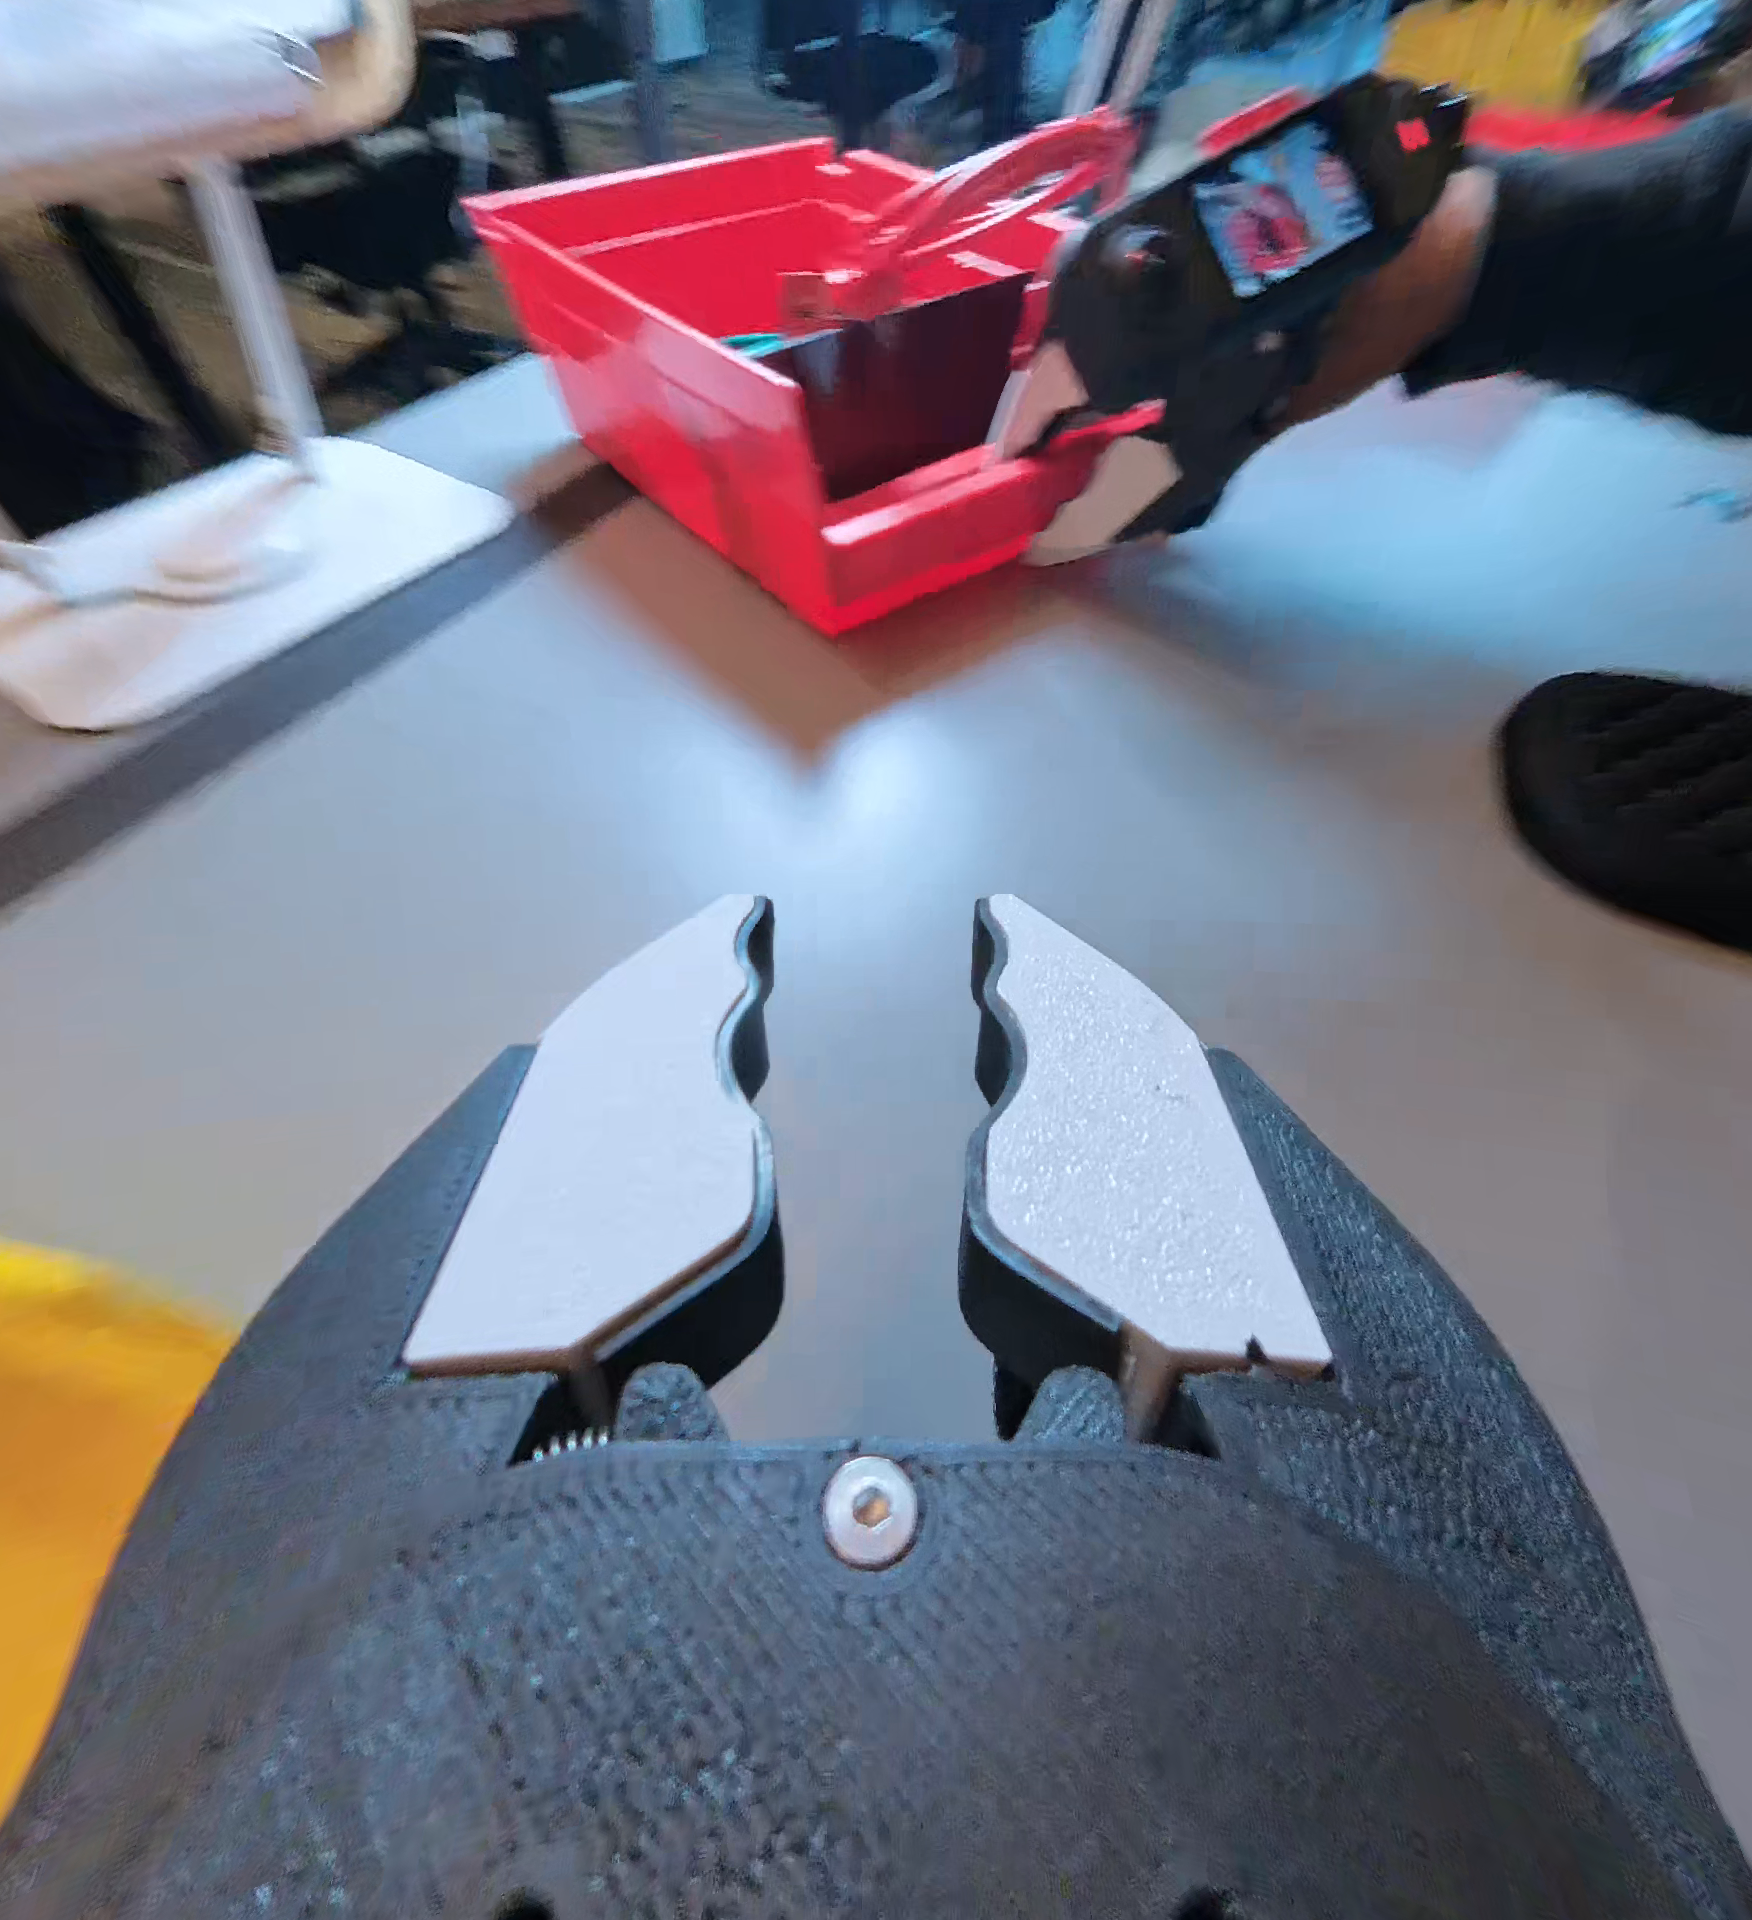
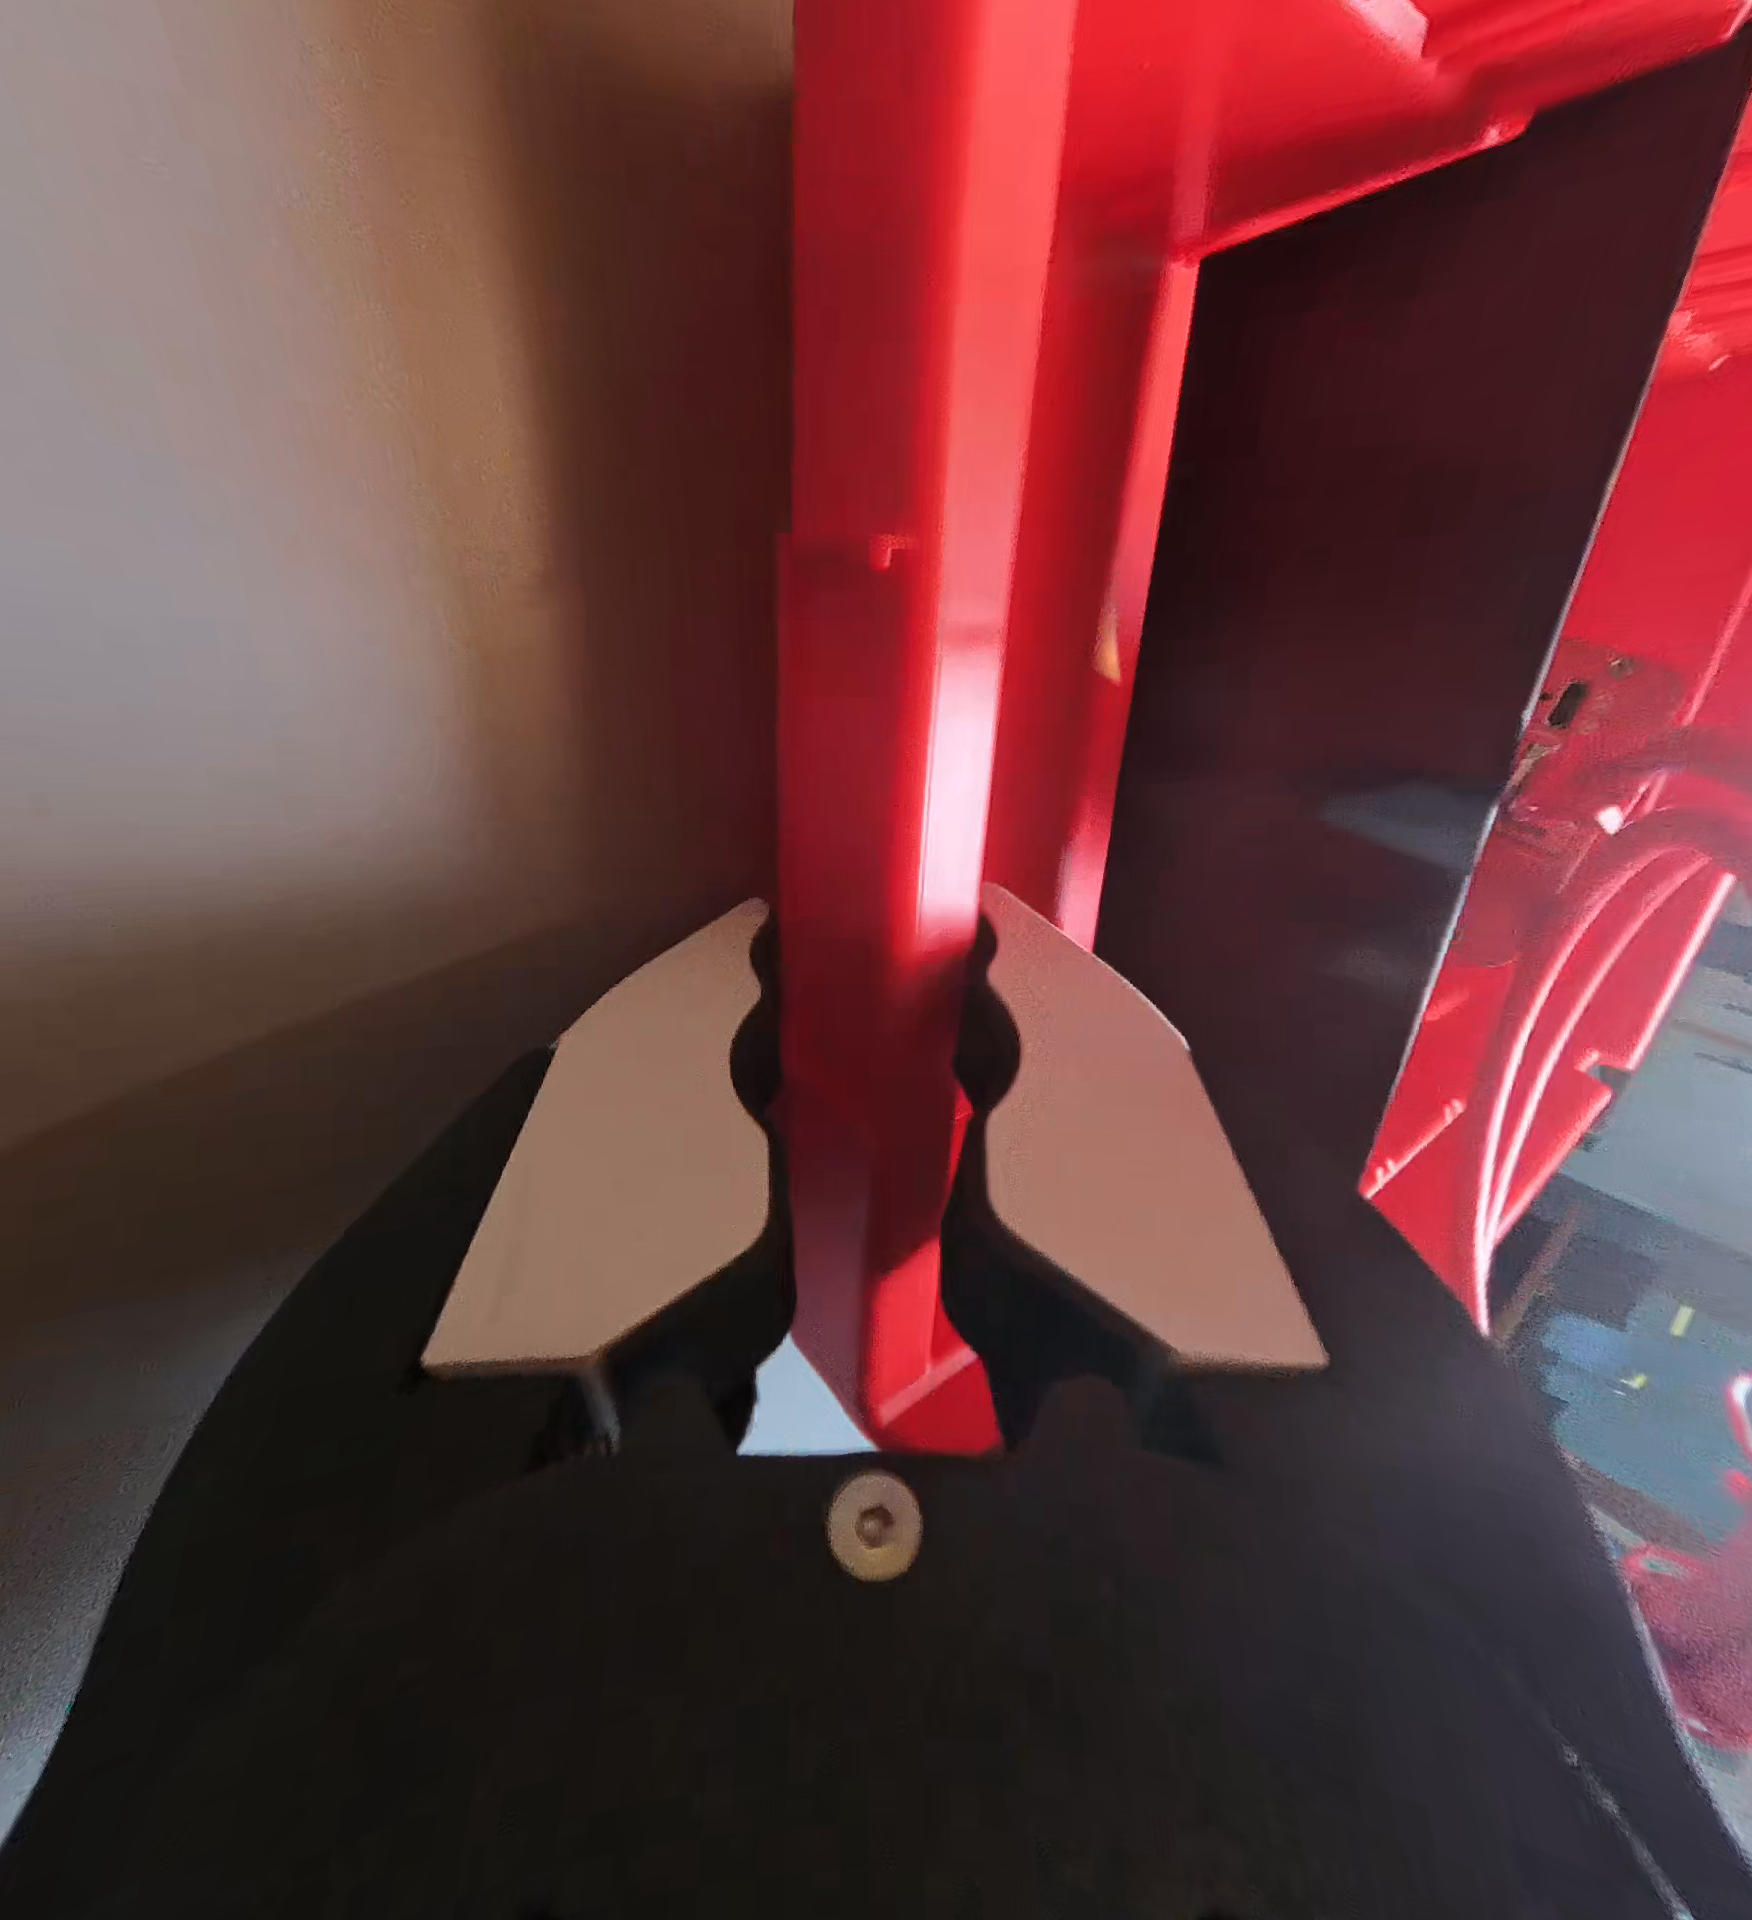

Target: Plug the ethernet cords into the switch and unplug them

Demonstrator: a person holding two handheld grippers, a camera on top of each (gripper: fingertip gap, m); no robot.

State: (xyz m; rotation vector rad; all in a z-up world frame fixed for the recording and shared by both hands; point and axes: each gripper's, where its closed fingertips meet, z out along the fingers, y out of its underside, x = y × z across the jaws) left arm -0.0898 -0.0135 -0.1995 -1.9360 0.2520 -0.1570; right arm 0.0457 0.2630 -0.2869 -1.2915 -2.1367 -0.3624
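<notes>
**Ethernet cords sit in red bin; right gripper has the bin wall, left is empty**

Ethernet cords, red, loop up out of the red bin at the far end of the grey table. Going near to far:

- Left gripper is nearest, low over bare table, jaws apart, nothing between them. Fingers point at 12 o'clock.
- From it, a black ribbed pad lies at 2 o'clock. The bin is at 12 o'clock, well apart.
- Right gripper is on the bin. Its jaws are clamped on a red bin wall, and the wall's long axis runs straight out along the fingers toward 12.
- Red cord loops are at 2 o'clock from the right gripper, past a dark opening in the bin.
- Switch: something dark stands inside the bin, too blurred to say whether it is the switch or where its ports are.

Judgement: the right gripper is steadying or dragging the bin, with no plugging begun. The right is far nearer the cords, but it is occupied. The left is free and would have to travel forward to 12 to reach them.
</notes>
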